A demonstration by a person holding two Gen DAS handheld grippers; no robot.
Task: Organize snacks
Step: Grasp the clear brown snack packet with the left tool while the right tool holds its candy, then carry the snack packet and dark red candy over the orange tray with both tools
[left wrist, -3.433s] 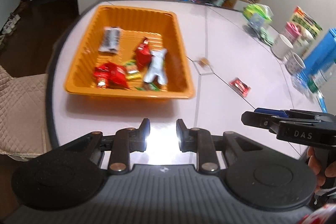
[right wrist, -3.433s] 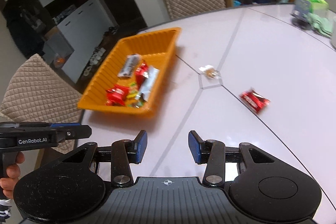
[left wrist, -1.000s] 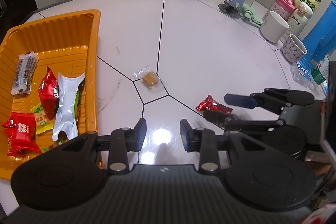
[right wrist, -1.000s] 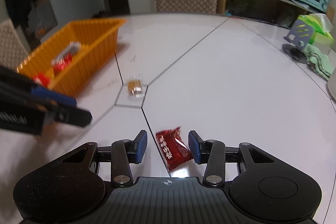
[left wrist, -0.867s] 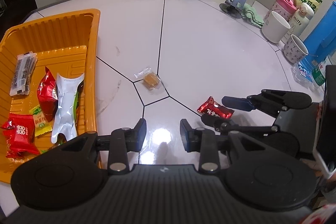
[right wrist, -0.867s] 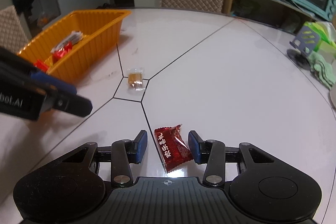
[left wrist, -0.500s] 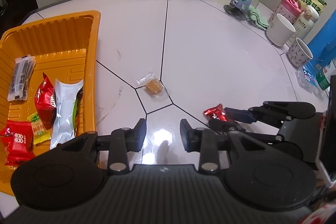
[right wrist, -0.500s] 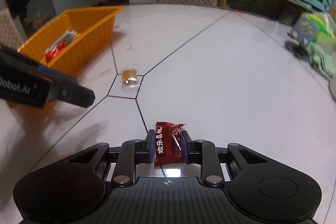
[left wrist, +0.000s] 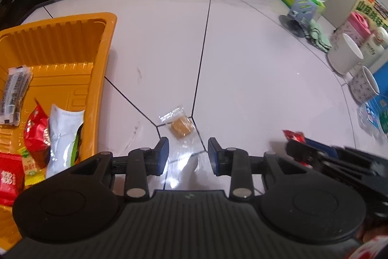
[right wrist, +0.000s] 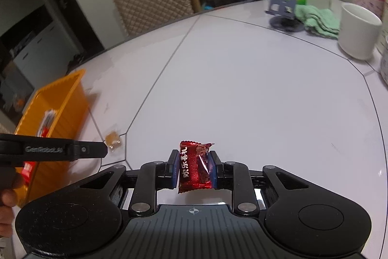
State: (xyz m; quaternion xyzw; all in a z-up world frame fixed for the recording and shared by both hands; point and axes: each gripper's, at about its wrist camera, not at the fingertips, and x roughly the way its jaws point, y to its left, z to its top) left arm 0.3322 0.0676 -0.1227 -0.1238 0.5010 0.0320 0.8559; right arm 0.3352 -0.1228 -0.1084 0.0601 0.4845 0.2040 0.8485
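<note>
- Far left of our left tongs [left wrist: 186, 154] sits the orange tray [left wrist: 97, 79] on the bench [left wrist: 254, 69]; in it we see a grey-striped bar [left wrist: 14, 94], a red pouch [left wrist: 36, 135], a white packet [left wrist: 63, 135] and a red square sweet [left wrist: 8, 181].
- The left tongs are spread wide and hold nothing; they hover low over the bench.
- Just ahead of their 2 fingers, slightly left of centre, lies a clear-wrapped brown candy [left wrist: 180, 128], apart from both pads.
- To the right of the left tongs, our right tongs [right wrist: 194, 168] are clamped on a red candy wrapper [right wrist: 195, 166], held upright between both pads and lifted off the bench.
- Far ahead and right of the right tongs stand a white mug [right wrist: 359, 30], a green cloth [right wrist: 320, 21] and a phone stand [right wrist: 283, 9].
</note>
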